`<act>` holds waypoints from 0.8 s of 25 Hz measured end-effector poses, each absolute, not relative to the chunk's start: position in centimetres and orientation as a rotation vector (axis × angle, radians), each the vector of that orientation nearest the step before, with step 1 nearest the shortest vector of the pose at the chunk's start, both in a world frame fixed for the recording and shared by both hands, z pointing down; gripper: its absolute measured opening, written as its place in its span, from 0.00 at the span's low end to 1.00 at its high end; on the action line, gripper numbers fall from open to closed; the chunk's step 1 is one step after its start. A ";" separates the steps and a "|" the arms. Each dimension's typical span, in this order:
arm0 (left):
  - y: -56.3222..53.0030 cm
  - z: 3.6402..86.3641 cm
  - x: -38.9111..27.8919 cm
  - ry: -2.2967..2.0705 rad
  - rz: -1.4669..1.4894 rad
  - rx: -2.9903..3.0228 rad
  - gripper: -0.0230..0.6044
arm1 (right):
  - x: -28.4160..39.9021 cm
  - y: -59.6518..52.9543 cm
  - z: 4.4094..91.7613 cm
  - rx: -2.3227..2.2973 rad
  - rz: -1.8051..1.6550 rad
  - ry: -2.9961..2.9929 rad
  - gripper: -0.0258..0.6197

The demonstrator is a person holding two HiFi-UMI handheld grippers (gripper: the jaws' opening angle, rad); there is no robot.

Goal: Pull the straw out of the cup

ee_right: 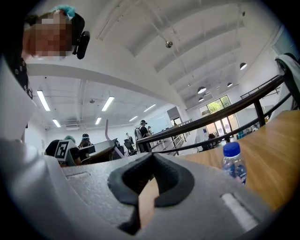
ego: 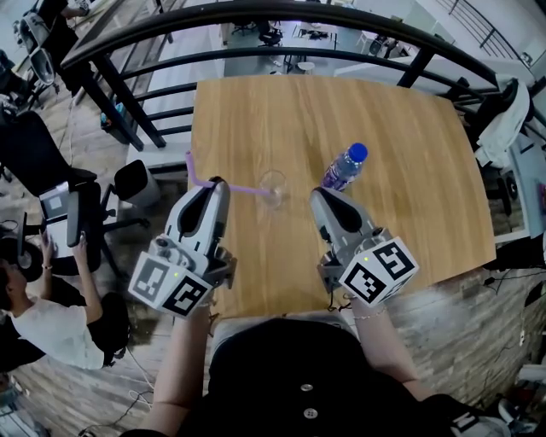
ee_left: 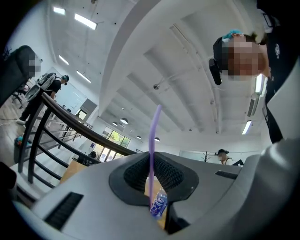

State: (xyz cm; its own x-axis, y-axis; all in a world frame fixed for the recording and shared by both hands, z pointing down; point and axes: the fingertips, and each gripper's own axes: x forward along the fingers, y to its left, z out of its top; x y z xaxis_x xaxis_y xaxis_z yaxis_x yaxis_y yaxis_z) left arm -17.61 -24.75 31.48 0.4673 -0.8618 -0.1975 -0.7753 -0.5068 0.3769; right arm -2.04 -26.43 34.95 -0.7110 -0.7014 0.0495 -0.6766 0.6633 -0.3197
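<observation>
Wooden table (ego: pixel 409 128), light plank top. Water bottle (ego: pixel 345 166), blue cap, purple label, upright right of centre. Black railing (ego: pixel 256 13) curves past the far edge. Black office chair (ego: pixel 34 154) at left, seated person (ego: pixel 43 316) below it. White garment (ego: pixel 503 119) draped at right.

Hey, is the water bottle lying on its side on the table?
No, the water bottle stands upright on the table, with its blue cap at the top.
</observation>
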 end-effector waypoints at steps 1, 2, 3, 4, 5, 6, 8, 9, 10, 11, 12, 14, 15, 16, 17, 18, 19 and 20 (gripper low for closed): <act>-24.5 31.6 -17.7 -1.411 -0.542 2.479 0.10 | -2.1 -26.3 35.1 -1.157 -0.494 2.794 0.04; -24.3 31.7 -17.8 -1.410 -0.540 2.481 0.10 | -2.2 -26.3 35.1 -1.155 -0.503 2.791 0.04; -24.2 31.9 -17.9 -1.408 -0.532 2.485 0.10 | -2.3 -26.3 35.2 -1.151 -0.511 2.786 0.04; -24.1 32.0 -17.9 -1.406 -0.523 2.489 0.10 | -2.3 -26.3 35.2 -1.146 -0.516 2.783 0.04; -24.0 32.2 -17.9 -1.405 -0.517 2.490 0.10 | -2.4 -26.3 35.2 -1.140 -0.519 2.783 0.04; -23.9 32.2 -17.9 -1.403 -0.514 2.490 0.10 | -2.6 -26.2 35.2 -1.135 -0.519 2.787 0.04; -23.8 32.3 -18.0 -1.403 -0.511 2.488 0.10 | -2.8 -26.1 35.2 -1.123 -0.520 2.797 0.04; -23.8 32.4 -18.0 -1.403 -0.510 2.487 0.10 | -2.9 -26.1 35.3 -1.116 -0.522 2.802 0.04; -23.8 32.4 -18.0 -1.403 -0.509 2.487 0.10 | -3.1 -26.0 35.4 -1.108 -0.526 2.808 0.04; -23.9 32.6 -18.0 -1.401 -0.505 2.488 0.10 | -3.2 -26.0 35.5 -1.102 -0.529 2.812 0.04; -23.9 32.7 -17.9 -1.400 -0.499 2.488 0.10 | -3.3 -26.0 35.6 -1.096 -0.532 2.817 0.04; -24.0 33.0 -17.8 -1.400 -0.491 2.483 0.10 | -3.6 -25.8 35.8 -1.086 -0.534 2.824 0.04; -24.0 33.1 -17.7 -1.400 -0.490 2.479 0.10 | -3.7 -25.7 35.8 -1.082 -0.534 2.827 0.04; -23.9 33.2 -17.7 -1.399 -0.490 2.475 0.10 | -3.8 -25.6 35.9 -1.077 -0.533 2.830 0.04; -23.9 33.3 -17.6 -1.399 -0.491 2.472 0.10 | -3.8 -25.5 36.0 -1.073 -0.532 2.833 0.04; -23.8 33.4 -17.6 -1.399 -0.490 2.470 0.10 | -3.8 -25.4 36.0 -1.070 -0.530 2.836 0.04; -23.8 33.5 -17.6 -1.400 -0.490 2.469 0.10 | -3.8 -25.4 36.0 -1.068 -0.527 2.839 0.04; -23.8 33.5 -17.6 -1.401 -0.490 2.467 0.10 | -3.9 -25.4 36.1 -1.068 -0.525 2.841 0.04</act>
